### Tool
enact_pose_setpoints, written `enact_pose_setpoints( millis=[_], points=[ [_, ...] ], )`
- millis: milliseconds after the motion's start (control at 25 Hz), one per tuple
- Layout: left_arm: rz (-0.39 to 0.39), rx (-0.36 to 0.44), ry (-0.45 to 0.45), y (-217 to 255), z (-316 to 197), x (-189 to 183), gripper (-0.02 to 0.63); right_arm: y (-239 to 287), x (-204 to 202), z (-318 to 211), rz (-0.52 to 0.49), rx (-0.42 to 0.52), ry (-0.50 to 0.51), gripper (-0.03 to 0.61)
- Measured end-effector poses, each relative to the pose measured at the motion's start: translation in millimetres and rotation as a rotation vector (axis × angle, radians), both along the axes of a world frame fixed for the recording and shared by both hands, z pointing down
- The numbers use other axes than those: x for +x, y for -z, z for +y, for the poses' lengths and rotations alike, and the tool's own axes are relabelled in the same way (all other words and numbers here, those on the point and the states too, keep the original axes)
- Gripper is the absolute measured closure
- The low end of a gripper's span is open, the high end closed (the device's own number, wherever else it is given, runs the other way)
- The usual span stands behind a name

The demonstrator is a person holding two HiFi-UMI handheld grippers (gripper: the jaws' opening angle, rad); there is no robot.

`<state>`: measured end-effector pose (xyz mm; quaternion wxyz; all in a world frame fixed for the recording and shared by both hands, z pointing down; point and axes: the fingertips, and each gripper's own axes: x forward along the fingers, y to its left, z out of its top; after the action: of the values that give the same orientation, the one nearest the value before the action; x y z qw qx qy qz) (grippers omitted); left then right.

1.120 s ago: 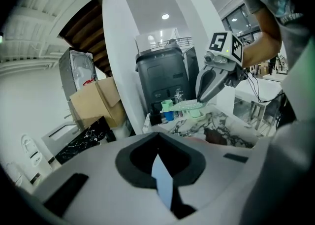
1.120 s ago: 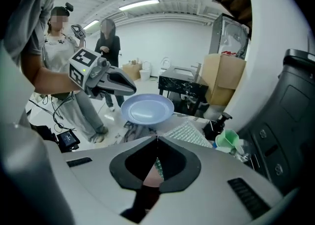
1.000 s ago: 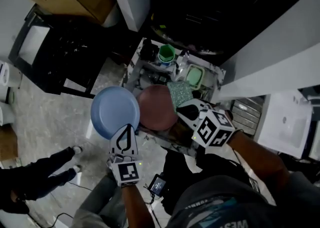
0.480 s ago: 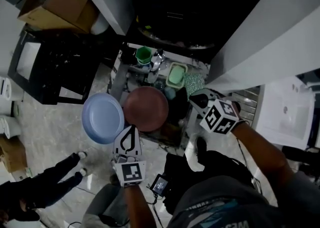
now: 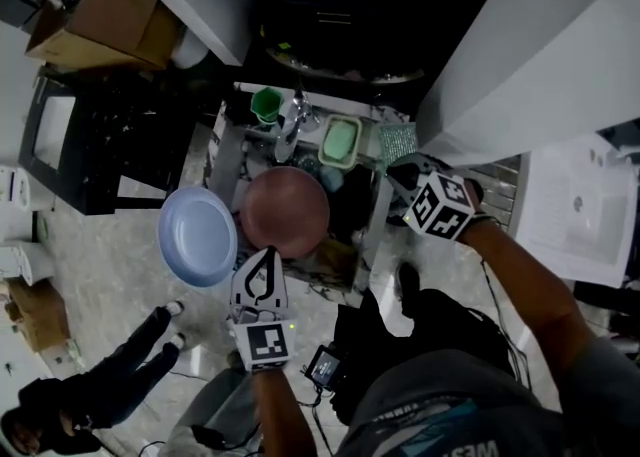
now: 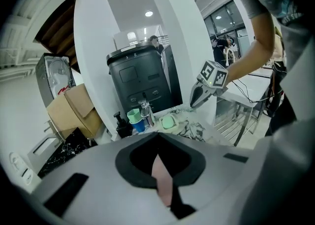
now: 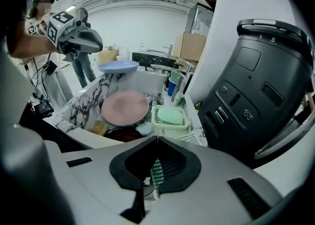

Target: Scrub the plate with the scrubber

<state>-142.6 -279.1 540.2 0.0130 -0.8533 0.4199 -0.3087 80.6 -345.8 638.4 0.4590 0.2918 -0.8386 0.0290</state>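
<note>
Nearest, the left tool (image 5: 264,263) is clenched on the near rim of the pink plate (image 5: 285,210), which sits over the marbled basin (image 5: 216,157) with its face turned up. A blue plate (image 5: 195,237) lies just left of it. The right tool (image 5: 400,173), farther and to the right, is clamped on the green mesh scrubber (image 7: 156,170). The plate therefore lies left of the scrubber and slightly nearer, so the right hand probably has to travel left. No brand or label can be read, and the shirt print is cut off.
</note>
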Motion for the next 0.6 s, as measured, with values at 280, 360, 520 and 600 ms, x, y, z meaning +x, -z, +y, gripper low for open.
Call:
enact_pose_setpoints(
  millis=[280,360,520,600],
  points=[
    [-0.010,-0.002,-0.004,3.3,3.9,11.2,0.611,-12.7,1.5,1.9,-0.032,-0.010,0.039,0.548],
    [-0.013,-0.003,-0.003,4.0,4.4,13.5,0.611,-18.0,0.9,3.5,-0.026,-0.019,0.061,0.546],
    [-0.012,-0.005,0.002,4.6,6.4,17.0,0.611,-23.8,0.2,5.8,-0.023,-0.015,0.091,0.546],
    [-0.013,-0.003,0.002,4.7,8.2,17.6,0.611,-23.6,-0.2,6.6,-0.029,-0.008,0.099,0.545]
  ],
)
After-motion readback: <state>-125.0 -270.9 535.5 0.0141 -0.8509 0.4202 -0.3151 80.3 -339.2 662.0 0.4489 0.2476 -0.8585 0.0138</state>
